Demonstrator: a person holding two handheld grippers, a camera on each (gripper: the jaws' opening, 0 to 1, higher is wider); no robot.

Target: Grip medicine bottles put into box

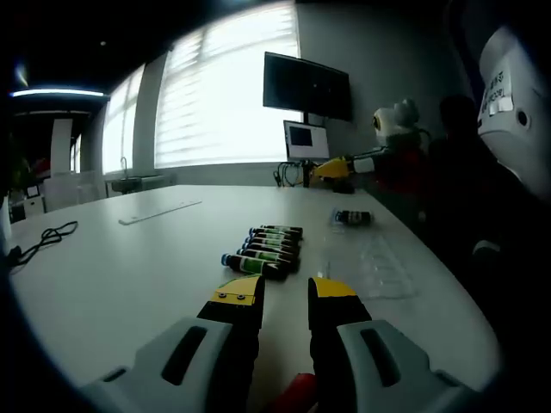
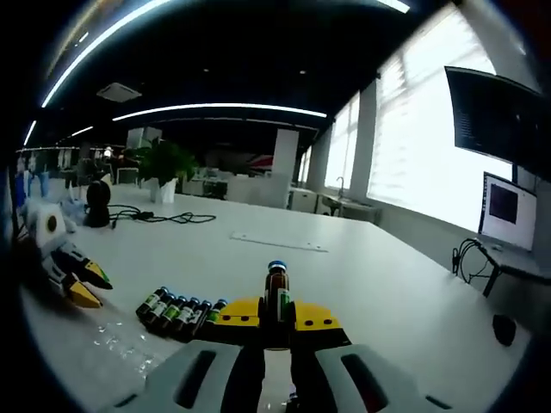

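1. Right gripper view: the right gripper (image 2: 276,320) is clenched on one medicine bottle (image 2: 276,297), held upright between the yellow-tipped jaws, blue cap up, lifted clear of the counter (image 2: 379,284).
2. Left of that gripper, the row of remaining bottles (image 2: 176,311) lies flat on the counter, side by side and touching.
3. Near the row, at the counter's near left, lies a clear plastic tray (image 2: 125,344), taken here to be the box insert; its compartments are too faint to count.
4. Left gripper view: the left gripper (image 1: 285,297) is released, jaws parted with nothing between them, just near the same row (image 1: 269,249).
5. A single bottle (image 1: 353,218) lies apart, far right of the row, beyond the clear tray (image 1: 379,267).
6. Risk: the held bottle is pinched low on its body, so tilting it could let it pivot or slip.
7. Risk: the tray is transparent and light; misjudging a compartment could push it or drop the bottle alongside.
8. Risk: the left gripper could nudge the row and set bottles rolling.
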